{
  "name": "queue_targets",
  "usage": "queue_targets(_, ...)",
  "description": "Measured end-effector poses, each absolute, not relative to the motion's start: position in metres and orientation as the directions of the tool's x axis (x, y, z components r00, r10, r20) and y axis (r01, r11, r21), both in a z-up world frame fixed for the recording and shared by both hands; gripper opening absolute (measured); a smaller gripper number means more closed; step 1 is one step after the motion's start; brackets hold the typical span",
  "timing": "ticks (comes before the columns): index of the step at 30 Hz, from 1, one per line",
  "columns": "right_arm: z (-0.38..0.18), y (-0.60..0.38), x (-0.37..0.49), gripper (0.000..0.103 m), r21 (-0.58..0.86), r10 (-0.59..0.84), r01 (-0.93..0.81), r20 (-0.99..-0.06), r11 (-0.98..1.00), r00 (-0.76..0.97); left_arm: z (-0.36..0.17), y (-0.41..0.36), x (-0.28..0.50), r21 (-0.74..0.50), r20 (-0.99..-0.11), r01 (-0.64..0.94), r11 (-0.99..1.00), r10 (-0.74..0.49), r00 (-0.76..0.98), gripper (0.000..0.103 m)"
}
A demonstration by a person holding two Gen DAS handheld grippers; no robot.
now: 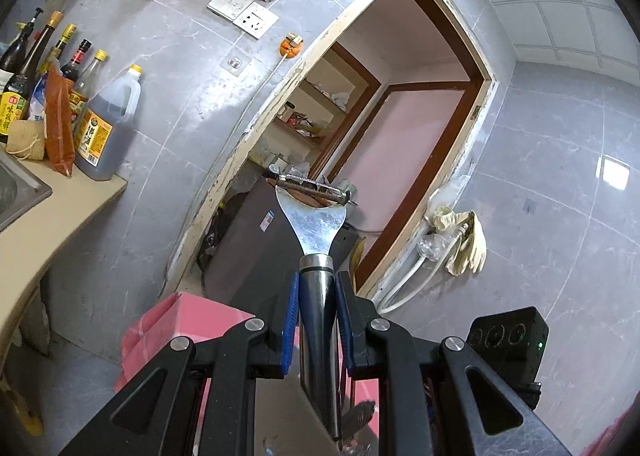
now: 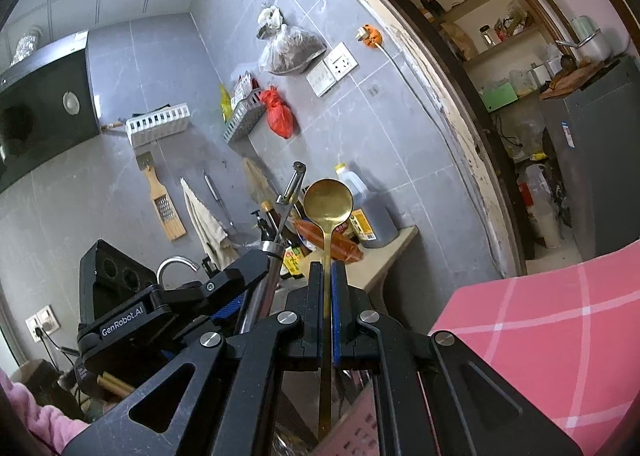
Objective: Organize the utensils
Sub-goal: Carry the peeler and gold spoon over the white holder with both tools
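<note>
My left gripper (image 1: pixel 317 284) is shut on a steel peeler (image 1: pixel 316 224), gripping its round handle; the serrated blade head points up and away, held in the air. The peeler also shows in the right wrist view (image 2: pixel 290 192), with the left gripper's body to the left. My right gripper (image 2: pixel 327 276) is shut on the thin handle of a gold spoon (image 2: pixel 328 202), bowl upright above the fingers. A pink perforated container (image 2: pixel 352 428) lies below the right gripper, partly hidden by it.
Sauce bottles and a large vinegar jug (image 1: pixel 108 124) stand on the beige counter (image 1: pixel 48 216) beside a sink. A pink checked cloth (image 2: pixel 552 336) lies at right. A doorway (image 1: pixel 400 116) opens to a pantry with a dark fridge (image 1: pixel 256 240). Wall baskets and a grater (image 2: pixel 164 196) hang on the grey tiles.
</note>
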State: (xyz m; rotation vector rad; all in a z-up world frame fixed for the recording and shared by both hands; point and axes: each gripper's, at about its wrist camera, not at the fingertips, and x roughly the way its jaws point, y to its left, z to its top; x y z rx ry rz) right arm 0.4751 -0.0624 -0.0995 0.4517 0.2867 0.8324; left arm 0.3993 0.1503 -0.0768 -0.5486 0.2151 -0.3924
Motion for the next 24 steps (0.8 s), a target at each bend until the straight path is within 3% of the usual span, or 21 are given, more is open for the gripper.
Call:
queue_targets(9,-0.103,-0.069,0.462,0.004,0.445,0.763,-0.655,-0.108,0.611,0.638,-0.075,0.15,0.383,-0.481,-0.091,0.314,0.818,-0.403,0.911,0.017)
queue_targets(18,-0.099,-0.077,0.448,0.004,0.381,0.752,-0.667,-0.137,0.641,0.645,-0.06,0.135,0.36,-0.283,-0.104,0.306,0.909,-0.347,0.932,0.017)
queue_targets(24,-0.1,-0.079,0.445,0.004,0.38,0.751,-0.665,-0.142,0.642,0.644,-0.061,0.132,0.358,-0.245,-0.082,0.3,0.922,-0.328,0.941,0.018)
